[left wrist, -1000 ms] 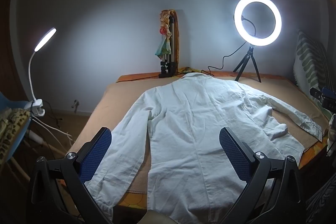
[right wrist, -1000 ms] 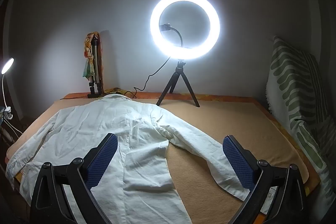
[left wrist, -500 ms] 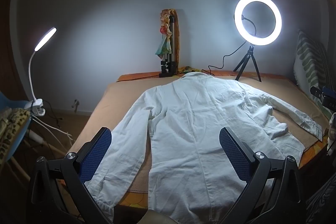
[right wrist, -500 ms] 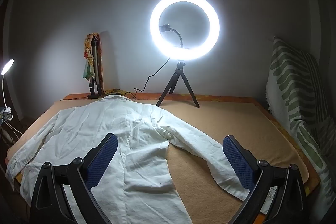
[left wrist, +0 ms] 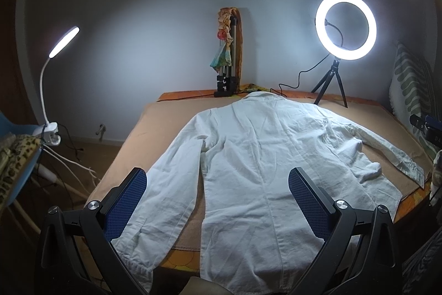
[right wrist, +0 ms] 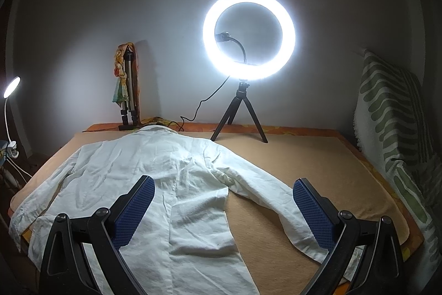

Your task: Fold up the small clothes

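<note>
One wide bed [right wrist: 317, 170] covered with a tan blanket fills both views, and on it lies the single task garment, a white long-sleeved linen jacket [left wrist: 259, 156] spread flat, back up, collar toward the far wall and hem hanging over the near edge. Its two sleeves reach outward, one toward each side of the bed.

Two grippers are in view, both hovering above the near end of the bed and touching nothing. The left gripper [left wrist: 218, 201] has its fingers [left wrist: 125, 206] spread wide apart, with the jacket's body and one sleeve seen between them and below. The right gripper [right wrist: 223, 212] also has its fingers [right wrist: 315, 214] spread wide; between them lie the jacket's side edge, a strip of bare blanket and the other sleeve, whose cuff sits near the blue-padded finger on the right.

One green-and-white patterned cushion [right wrist: 392, 123] leans at the far right side of the bed. One lit white ring light [right wrist: 248, 35] stands on a small black tripod [right wrist: 239, 115] at the bed's far edge, just beyond the jacket's shoulder, its cable trailing toward the collar. One folded tripod draped with a colourful cloth [left wrist: 228, 51] stands against the wall behind the collar. One white clip-on gooseneck lamp [left wrist: 63, 42] glows off to the left, clear of the bed.
</note>
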### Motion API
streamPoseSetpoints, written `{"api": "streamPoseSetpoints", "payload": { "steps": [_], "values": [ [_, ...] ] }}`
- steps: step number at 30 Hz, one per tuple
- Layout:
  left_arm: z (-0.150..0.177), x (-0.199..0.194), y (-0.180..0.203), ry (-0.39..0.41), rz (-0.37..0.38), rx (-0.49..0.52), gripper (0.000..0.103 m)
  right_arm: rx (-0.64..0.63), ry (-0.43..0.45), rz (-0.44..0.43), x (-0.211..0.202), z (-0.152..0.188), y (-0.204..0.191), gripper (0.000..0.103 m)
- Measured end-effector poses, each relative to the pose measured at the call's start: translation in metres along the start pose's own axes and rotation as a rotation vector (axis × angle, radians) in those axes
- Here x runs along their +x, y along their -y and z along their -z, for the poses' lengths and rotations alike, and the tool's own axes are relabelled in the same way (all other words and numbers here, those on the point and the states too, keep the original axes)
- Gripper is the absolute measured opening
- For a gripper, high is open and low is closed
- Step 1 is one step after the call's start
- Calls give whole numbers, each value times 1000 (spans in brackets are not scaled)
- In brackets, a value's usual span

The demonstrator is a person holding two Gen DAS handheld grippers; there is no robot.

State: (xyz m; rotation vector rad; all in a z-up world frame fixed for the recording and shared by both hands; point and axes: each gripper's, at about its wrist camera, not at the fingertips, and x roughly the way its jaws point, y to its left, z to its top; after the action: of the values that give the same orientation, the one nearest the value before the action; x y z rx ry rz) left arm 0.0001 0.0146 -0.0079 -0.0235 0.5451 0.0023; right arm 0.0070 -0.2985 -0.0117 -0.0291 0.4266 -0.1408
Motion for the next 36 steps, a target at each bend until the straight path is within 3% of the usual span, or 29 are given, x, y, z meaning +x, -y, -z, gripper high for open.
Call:
{"api": "streamPoseSetpoints", "payload": {
  "steps": [5,11,14,22,25,27,31,36],
  "values": [
    [1,-1,-7,31,-11,1,102,-7,10,-23,1,-3,-10,102],
    [8,4,-28,-15,-15,-9,102,-19,-5,-112,5,-9,-27,101],
    [13,7,-45,-35,-9,-41,102,-38,-16,-155,10,-9,-40,95],
    [25,20,-94,-104,-131,-62,98,-10,-117,-283,35,-13,-66,87],
    [35,27,-116,-132,-141,-112,98,-11,-133,-324,43,-15,-80,86],
    [42,29,-132,-189,-145,-145,90,-20,-134,-336,49,-15,-89,86],
    [62,39,-162,-250,-133,-254,87,-45,-148,-362,62,-11,-110,86],
    [81,55,-198,-339,-87,-400,71,-71,-167,-406,71,-8,-131,86]
  ]
}}
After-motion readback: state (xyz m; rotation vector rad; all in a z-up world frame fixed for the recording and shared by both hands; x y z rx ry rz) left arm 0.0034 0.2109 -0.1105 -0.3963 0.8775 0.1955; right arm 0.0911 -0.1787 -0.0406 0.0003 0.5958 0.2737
